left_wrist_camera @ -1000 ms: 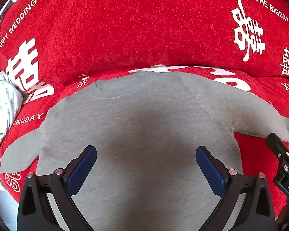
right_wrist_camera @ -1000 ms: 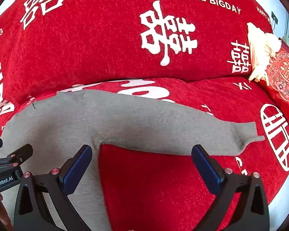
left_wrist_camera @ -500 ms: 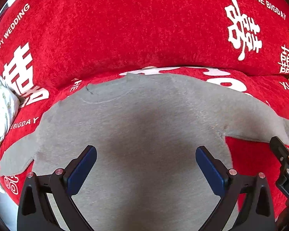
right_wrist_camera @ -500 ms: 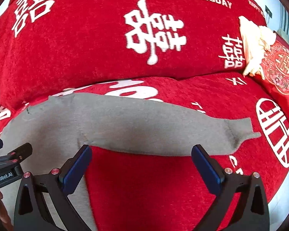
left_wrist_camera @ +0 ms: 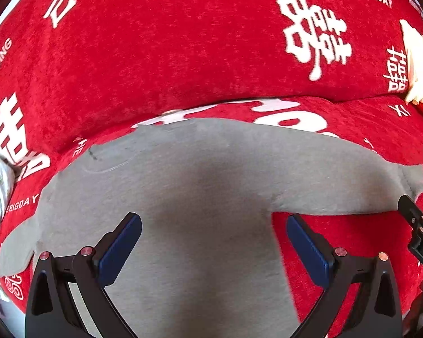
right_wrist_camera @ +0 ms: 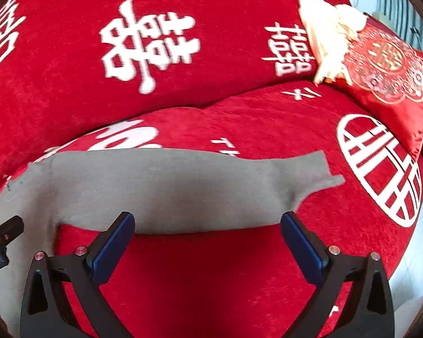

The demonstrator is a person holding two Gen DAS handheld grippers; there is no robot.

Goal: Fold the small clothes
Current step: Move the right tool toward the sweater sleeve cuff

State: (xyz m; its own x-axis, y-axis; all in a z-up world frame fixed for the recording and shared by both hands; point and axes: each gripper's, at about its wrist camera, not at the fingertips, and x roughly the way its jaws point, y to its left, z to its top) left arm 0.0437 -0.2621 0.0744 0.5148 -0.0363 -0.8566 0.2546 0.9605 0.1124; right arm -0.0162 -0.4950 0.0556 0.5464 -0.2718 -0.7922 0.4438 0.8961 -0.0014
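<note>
1. One grey long-sleeved top (left_wrist_camera: pixel 200 197) lies flat on the seat of a red sofa cover (left_wrist_camera: pixel 183 56) printed with white characters, both sleeves spread outward.
2. Two grippers: the left gripper (left_wrist_camera: pixel 213 242) hovers over the top's body, jaws spread wide and empty.
3. The right gripper (right_wrist_camera: pixel 207 239) hangs by the right sleeve (right_wrist_camera: pixel 183 188), likewise released and grasping nothing.
4. One red embroidered cushion (right_wrist_camera: pixel 386 64) sits at the sofa's right end.

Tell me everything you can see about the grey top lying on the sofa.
The grey top is a plain, soft-looking knit with long sleeves, spread flat and unfolded on the red sofa cover. Both sleeves stretch outward; the right sleeve ends in a cuff. Neckline stitching shows near the backrest. Neither open gripper touches it.
</note>
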